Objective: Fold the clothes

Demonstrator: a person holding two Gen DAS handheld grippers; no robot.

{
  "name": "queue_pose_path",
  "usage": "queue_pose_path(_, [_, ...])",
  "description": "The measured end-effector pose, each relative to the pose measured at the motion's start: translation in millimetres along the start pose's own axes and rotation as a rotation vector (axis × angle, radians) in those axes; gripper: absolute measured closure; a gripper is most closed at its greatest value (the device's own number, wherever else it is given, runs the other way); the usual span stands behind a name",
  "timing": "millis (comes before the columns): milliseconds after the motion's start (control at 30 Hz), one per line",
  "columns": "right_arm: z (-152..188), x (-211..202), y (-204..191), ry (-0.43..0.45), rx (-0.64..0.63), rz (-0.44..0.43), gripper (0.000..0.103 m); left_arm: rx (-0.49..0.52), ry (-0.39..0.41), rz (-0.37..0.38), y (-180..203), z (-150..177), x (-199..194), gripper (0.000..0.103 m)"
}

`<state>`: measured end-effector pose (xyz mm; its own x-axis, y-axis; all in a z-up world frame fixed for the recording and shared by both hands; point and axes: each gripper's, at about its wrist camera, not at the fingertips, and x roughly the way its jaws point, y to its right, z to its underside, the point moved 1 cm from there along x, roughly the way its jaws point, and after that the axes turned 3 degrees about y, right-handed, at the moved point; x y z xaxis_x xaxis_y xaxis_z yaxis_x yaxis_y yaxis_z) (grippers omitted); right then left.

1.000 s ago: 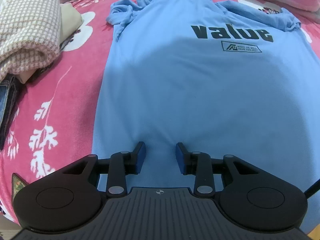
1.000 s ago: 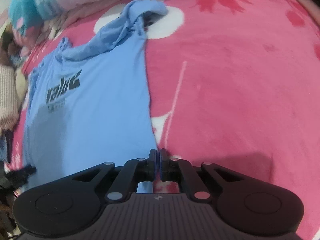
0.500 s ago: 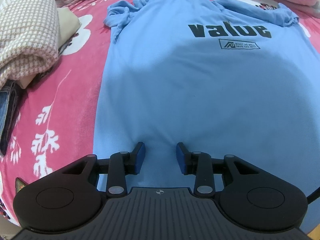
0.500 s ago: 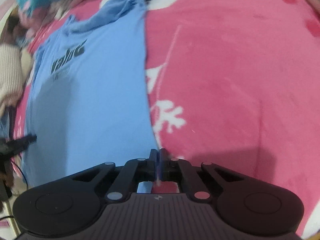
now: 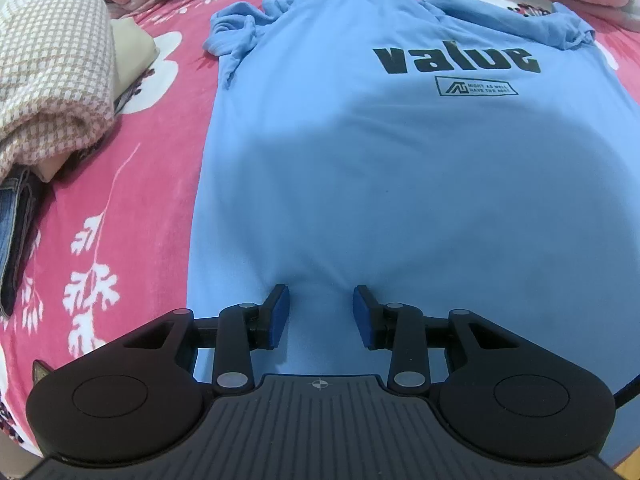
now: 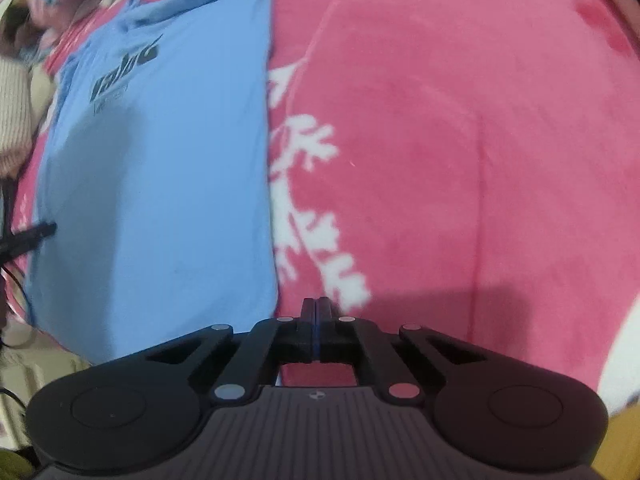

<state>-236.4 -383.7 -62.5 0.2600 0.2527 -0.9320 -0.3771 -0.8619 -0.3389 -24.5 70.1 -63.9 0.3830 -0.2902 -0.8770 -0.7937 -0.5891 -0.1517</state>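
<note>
Right tongs [image 6: 316, 312] pressed together, slid rightward off the blue T-shirt [image 6: 160, 184] hem onto pink blanket [image 6: 460, 140], left tongs [image 5: 320, 312] unmoved, spread over shirt.

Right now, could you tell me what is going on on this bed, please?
A person is working on a light blue T-shirt printed "value", spread flat and unfolded on a pink floral blanket. The left tongs stand part open over the shirt near its bottom hem, gripping nothing visible. The right tongs are shut and empty, over the blanket just past the shirt's side edge. A checked beige garment lies to one side.
</note>
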Motion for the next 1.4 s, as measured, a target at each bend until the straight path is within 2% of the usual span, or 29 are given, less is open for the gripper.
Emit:
queue_pose_path(100, [6.2, -2.6, -9.5, -0.009, -0.023, -0.028, 0.094, 0.001, 0.000, -0.002, 0.1, -0.4, 0.6, 0.068])
queue_pose_path(133, [8.2, -3.4, -12.8, -0.012, -0.032, -0.038, 0.079, 0.002, -0.001, -0.003, 0.3, -0.5, 0.7, 0.068])
queue_pose_path(167, [10.8, 0.3, -16.3, -0.023, -0.054, -0.030, 0.071, 0.004, -0.001, -0.004, 0.6, -0.7, 0.9, 0.068])
queue_pose_path(233, [15.5, 7.6, -21.2, -0.042, -0.087, -0.025, 0.071, 0.008, -0.003, -0.006, 0.9, -0.8, 0.9, 0.068])
queue_pose_path(300, [21.8, 9.5, -25.7, -0.040, -0.124, -0.017, 0.076, 0.010, -0.004, -0.007, 1.0, -0.8, 0.8, 0.067])
queue_pose_path(333, [24.1, 10.3, -25.8, -0.046, -0.138, -0.007, 0.093, 0.010, -0.004, -0.007, 1.1, -0.8, 0.8, 0.067])
queue_pose_path(367, [25.2, 9.3, -22.9, -0.054, -0.127, -0.012, 0.101, 0.012, -0.004, -0.008, 1.4, -0.8, 0.8, 0.067])
queue_pose_path(533, [30.9, -0.5, -18.2, -0.047, -0.100, -0.022, 0.102, 0.015, -0.007, -0.010, 1.8, -1.3, 0.4, 0.067])
queue_pose_path(633, [29.6, -2.8, -17.9, -0.054, -0.077, -0.058, 0.099, 0.016, -0.009, -0.010, 1.3, -2.1, 0.5, 0.067])
queue_pose_path(733, [35.2, -1.1, -17.4, -0.088, -0.100, -0.051, 0.074, 0.019, -0.007, -0.013, 1.8, -2.2, 0.6, 0.067])
queue_pose_path(800, [42.6, 4.3, -18.8, -0.112, -0.148, -0.029, 0.075, 0.020, -0.005, -0.015, 2.0, -1.9, 0.4, 0.067])
queue_pose_path(833, [46.3, 7.0, -19.6, -0.123, -0.172, -0.018, 0.085, 0.019, -0.004, -0.016, 2.0, -1.8, 0.3, 0.067])
queue_pose_path(867, [48.8, 7.1, -19.1, -0.127, -0.182, -0.007, 0.103, 0.019, -0.004, -0.016, 2.1, -1.8, 0.4, 0.067])
queue_pose_path(1233, [56.9, 3.5, -11.9, -0.134, -0.165, 0.057, 0.103, -0.004, 0.000, -0.009, -0.4, -1.0, 0.5, 0.067])
queue_pose_path(1400, [51.6, -21.6, -21.9, -0.174, -0.175, 0.120, 0.103, -0.036, 0.000, -0.004, -3.4, -0.3, 0.6, 0.067])
